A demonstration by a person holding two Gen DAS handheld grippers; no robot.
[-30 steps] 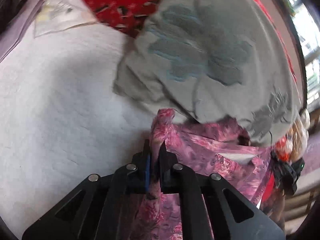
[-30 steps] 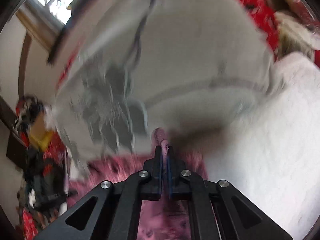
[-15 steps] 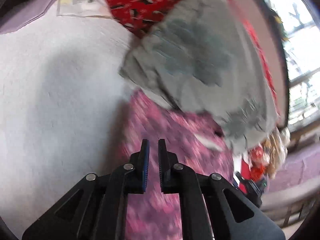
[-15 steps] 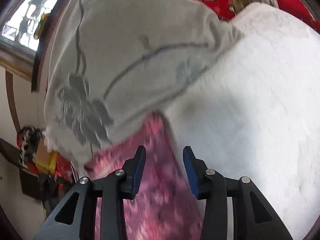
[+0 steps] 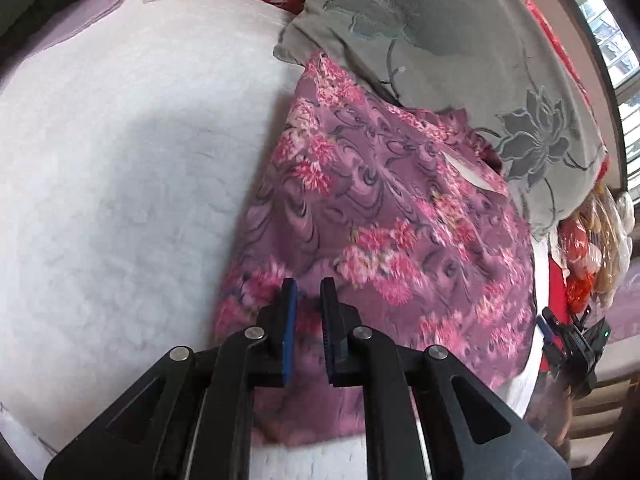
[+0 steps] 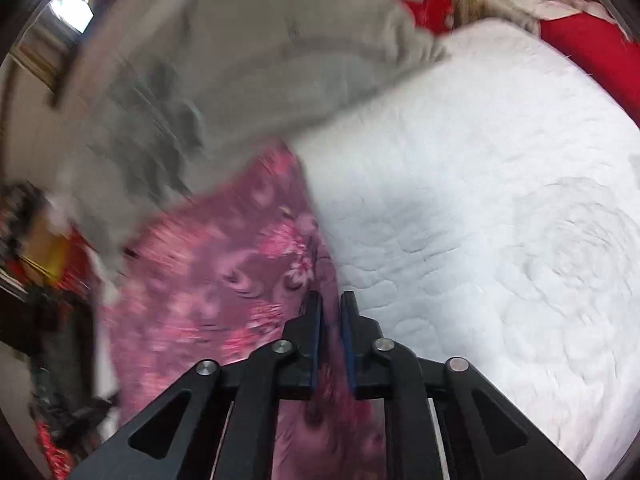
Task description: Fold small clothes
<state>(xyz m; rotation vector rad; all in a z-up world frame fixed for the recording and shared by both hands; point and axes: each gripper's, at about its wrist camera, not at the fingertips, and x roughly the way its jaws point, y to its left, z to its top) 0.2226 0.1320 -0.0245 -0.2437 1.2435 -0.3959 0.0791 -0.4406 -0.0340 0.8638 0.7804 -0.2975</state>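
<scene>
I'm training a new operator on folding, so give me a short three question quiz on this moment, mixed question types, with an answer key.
1. True or false: the left gripper is clamped on the pink floral garment.
2. Multiple choice: what lies against the garment's far edge? A) a grey flower-patterned pillow B) a blue towel C) a wooden box
3. Fill in: the garment lies on a ____ quilted bed cover.

Key
1. False: its jaws stand slightly apart above the cloth, holding nothing. The right gripper looks the same.
2. A: the grey pillow.
3. White: the white cover.
</scene>
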